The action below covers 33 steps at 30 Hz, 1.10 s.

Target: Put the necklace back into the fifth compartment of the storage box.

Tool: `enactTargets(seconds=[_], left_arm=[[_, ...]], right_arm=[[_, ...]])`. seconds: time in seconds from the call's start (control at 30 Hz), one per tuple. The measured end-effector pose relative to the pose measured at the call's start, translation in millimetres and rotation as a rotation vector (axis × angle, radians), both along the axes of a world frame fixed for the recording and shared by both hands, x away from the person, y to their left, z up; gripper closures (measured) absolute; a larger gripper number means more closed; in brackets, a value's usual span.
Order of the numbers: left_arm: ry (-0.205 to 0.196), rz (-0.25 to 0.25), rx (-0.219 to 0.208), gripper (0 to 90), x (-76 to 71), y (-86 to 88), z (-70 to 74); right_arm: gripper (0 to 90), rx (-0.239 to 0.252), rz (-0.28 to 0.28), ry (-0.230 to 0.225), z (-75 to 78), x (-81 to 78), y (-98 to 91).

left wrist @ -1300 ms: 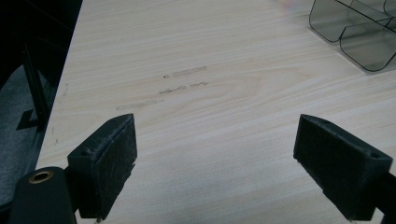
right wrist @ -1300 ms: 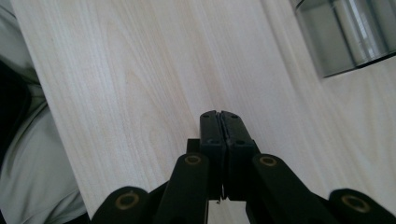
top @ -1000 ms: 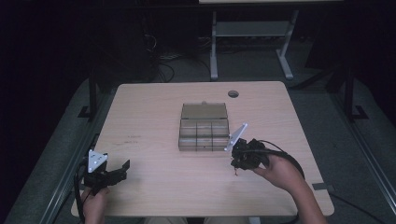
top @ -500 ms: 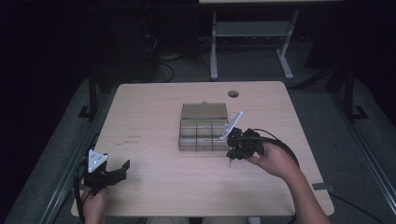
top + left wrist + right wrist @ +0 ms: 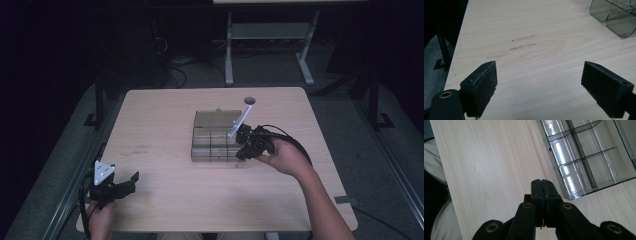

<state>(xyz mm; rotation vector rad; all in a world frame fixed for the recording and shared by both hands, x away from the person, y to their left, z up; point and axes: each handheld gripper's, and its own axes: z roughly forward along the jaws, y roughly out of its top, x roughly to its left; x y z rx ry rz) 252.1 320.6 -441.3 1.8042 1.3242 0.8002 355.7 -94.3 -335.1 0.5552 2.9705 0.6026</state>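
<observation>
Pale wooden surface [image 5: 165,125] carries my clear plastic compartment box [image 5: 215,136] at its centre. My right tool [image 5: 239,154], pressed together and empty, hovers at the box's near right corner, probably to nudge it; my left tool [image 5: 131,179] waits apart, well left of the box.

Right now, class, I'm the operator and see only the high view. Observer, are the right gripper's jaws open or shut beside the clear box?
Observer: Shut. The right gripper has its jaws pressed together, holding nothing.
Operator: And the left one?
Observer: The left gripper is open, jaws wide apart above the table.
Operator: Anything in the box?
Observer: The clear box has compartments that look empty from the right gripper view.
</observation>
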Motion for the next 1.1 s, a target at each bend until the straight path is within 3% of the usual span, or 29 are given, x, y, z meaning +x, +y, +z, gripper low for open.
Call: enactTargets(seconds=[0.73, 1.1], left_arm=[[-0.003, -0.009, 0.001, 13.0, 0.8, -1.0, -0.3], [-0.004, -0.01, 0.001, 13.0, 0.4, -1.4, -0.2]], right_arm=[[88.2, 0.005, 0.018, 0.005, 4.5, 29.5, 25.7], [88.2, 0.011, -0.007, 0.019, 2.4, 48.3, 34.7]])
